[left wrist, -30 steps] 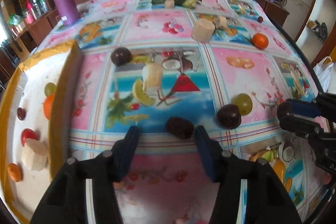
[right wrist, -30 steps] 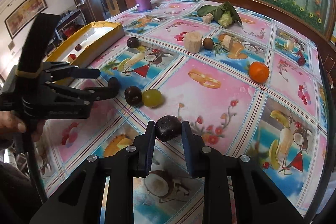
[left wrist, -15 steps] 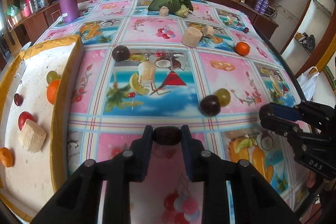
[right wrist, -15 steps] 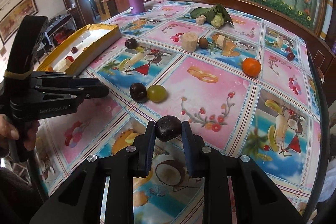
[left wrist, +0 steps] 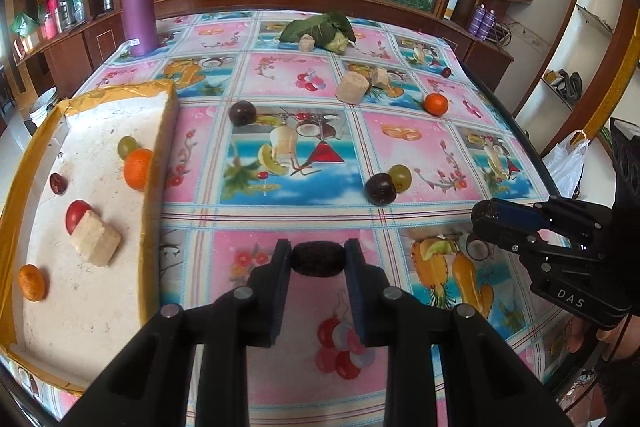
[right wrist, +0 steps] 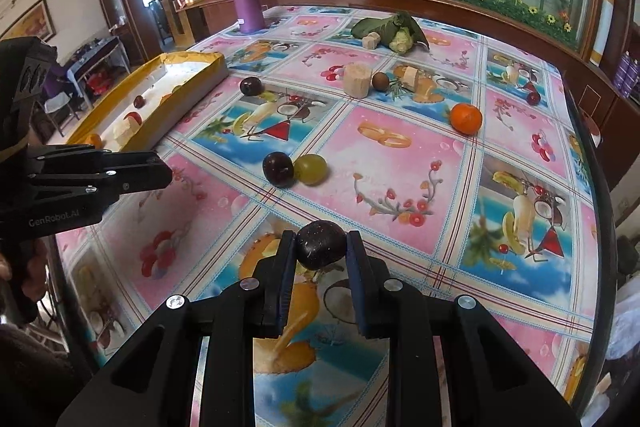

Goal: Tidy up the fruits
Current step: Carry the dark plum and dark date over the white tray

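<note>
table (left wrist: 400,131) covered in a bright fruit-print cloth, seen from two hand-held tongs pointing down at it. the left gripper (left wrist: 318,259) is pinching a dark wrinkled fruit (left wrist: 318,259) between its blue pads, raised over a pink square near the table's close edge. the right gripper (right wrist: 321,245) is clamped the same way on a dark round fruit (right wrist: 321,245), held above a printed pineapple and coconut. each tool shows in the other's view, well apart, with part of a hand (right wrist: 24,267) on the left one's grip.

along the left side of the table lies a shallow yellow-rimmed tray (left wrist: 158,163). inside it are a green grape (left wrist: 127,145) touching an orange (left wrist: 138,169), a small dark red fruit (left wrist: 58,183), a red fruit (left wrist: 76,215) against a pale cut chunk (left wrist: 95,243), and a small orange fruit (left wrist: 32,282).

loose on the cloth: a dark plum (left wrist: 380,189) touching a green grape (left wrist: 400,178) mid-table, another dark plum (left wrist: 242,113) beyond, a mandarin (left wrist: 436,104) toward the right edge, a pale cylinder-shaped chunk (left wrist: 352,87) beside a small brown round fruit (right wrist: 380,81) and a second pale piece (left wrist: 380,78), and a small red fruit (left wrist: 446,71). at the far end sit a bundle of green leaves (left wrist: 316,29) and a tall purple flask (left wrist: 138,1).
</note>
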`<state>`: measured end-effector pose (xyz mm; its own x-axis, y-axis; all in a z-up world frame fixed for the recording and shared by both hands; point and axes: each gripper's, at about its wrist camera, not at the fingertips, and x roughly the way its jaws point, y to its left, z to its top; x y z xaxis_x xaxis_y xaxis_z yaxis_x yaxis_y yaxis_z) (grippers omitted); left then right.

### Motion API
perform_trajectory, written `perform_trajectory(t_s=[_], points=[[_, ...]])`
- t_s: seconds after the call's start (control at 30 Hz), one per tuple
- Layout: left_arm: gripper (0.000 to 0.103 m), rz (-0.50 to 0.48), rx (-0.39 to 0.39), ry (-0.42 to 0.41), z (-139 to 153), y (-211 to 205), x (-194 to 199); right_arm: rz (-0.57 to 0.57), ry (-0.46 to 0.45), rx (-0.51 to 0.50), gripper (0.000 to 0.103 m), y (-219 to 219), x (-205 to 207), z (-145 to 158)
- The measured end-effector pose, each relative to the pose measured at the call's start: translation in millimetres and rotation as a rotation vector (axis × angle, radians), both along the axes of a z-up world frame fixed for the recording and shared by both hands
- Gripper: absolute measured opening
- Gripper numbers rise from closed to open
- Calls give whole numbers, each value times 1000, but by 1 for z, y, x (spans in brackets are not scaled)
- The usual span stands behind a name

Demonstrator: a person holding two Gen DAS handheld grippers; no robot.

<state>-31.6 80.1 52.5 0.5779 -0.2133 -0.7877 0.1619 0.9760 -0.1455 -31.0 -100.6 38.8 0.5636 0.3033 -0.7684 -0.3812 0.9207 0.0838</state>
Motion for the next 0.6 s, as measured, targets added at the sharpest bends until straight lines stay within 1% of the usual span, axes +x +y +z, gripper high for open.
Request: perform_trajectory(t_s=[0.3, 0.6], points=[[29, 65, -6, -35, 12, 38, -11, 54, -30, 5, 24, 39, 4, 15], [29, 179, -8, -45, 16, 94, -21, 155, -48, 14, 24, 98, 13, 29]])
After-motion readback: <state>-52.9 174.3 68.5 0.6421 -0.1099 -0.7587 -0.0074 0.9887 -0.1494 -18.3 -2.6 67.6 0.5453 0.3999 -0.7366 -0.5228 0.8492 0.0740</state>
